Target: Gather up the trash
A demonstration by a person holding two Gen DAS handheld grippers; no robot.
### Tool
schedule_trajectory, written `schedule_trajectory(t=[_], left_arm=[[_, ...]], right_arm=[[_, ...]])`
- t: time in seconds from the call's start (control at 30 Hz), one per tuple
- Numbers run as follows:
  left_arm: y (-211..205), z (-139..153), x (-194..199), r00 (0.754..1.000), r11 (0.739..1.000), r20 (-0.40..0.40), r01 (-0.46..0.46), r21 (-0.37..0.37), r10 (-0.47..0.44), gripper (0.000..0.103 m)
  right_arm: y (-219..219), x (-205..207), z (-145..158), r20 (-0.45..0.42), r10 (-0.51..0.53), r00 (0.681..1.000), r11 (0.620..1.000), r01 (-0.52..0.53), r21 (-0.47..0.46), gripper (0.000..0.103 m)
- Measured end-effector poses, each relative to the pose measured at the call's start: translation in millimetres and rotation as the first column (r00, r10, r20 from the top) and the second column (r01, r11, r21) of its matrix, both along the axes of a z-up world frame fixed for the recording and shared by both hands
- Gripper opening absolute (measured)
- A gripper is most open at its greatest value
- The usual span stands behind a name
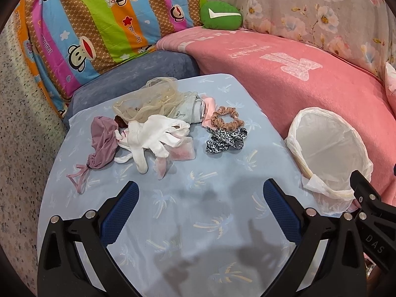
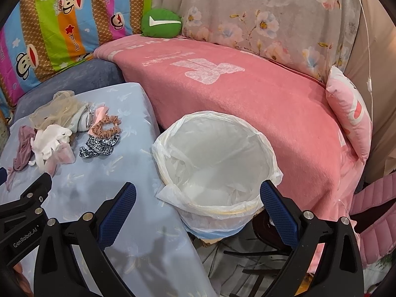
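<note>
Pale-blue palm-print tabletop (image 1: 198, 178) holds tangled soft trash mid-frame, white glove (image 1: 153, 133) over mauve pouch (image 1: 104, 133), so the empty, wide-open left gripper (image 1: 200, 193) may drag several together, missing the lined bin (image 2: 212, 163) under the equally open right gripper (image 2: 198, 195).

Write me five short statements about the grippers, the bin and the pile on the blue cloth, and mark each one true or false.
1. The left gripper is open and holds nothing. True.
2. The white glove is already in the bin. False: it lies in the pile on the blue cloth.
3. The bin is lined with a white plastic bag. True.
4. The right gripper is shut on the leopard-print scrunchie. False: it is open and empty, in front of the bin.
5. The brown scrunchie lies right next to the leopard-print one. True.
</note>
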State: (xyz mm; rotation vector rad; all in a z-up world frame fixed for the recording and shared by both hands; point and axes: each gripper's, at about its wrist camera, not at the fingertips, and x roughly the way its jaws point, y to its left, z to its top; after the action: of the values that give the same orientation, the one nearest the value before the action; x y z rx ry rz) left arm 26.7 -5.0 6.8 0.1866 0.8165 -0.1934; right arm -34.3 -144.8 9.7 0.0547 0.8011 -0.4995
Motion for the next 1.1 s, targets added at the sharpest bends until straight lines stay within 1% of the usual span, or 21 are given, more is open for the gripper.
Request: schedule_trajectory(t=[0.3, 0.6, 0.77, 0.9, 1.1], left_arm=[[13, -1, 17, 1.000, 0.998, 0.016, -0.014, -0.054, 0.014, 0.096], [32, -3, 34, 1.000, 0.997, 0.018, -0.006, -0.074, 0.008, 0.096], [51, -7, 52, 1.000, 0.996, 0.016, -0.008, -0.091, 0.009, 0.096], [72, -12, 69, 0.999, 0.993, -0.002, -0.041, -0.112, 0.041, 0.096], [114, -23, 99, 0.990, 0.982, -0.038, -0.141, -0.124, 0.137, 0.096]], right_arm=[[8, 17, -3, 0.001, 0.012, 1.000, 1.000, -0.012, 0.007, 0.097], [25, 41, -6, 0.019, 0.037, 0.999, 0.999, -0.038, 0.024, 0.097], [35, 55, -7, 0.026, 0.053, 0.998, 0.998, -0.054, 0.037, 0.097], [48, 67, -9, 0.030, 0.080, 0.996, 0.996, -0.081, 0.040, 0.097], [72, 93, -14, 0.024, 0.139, 0.990, 0.988, -0.140, 0.060, 0.097]])
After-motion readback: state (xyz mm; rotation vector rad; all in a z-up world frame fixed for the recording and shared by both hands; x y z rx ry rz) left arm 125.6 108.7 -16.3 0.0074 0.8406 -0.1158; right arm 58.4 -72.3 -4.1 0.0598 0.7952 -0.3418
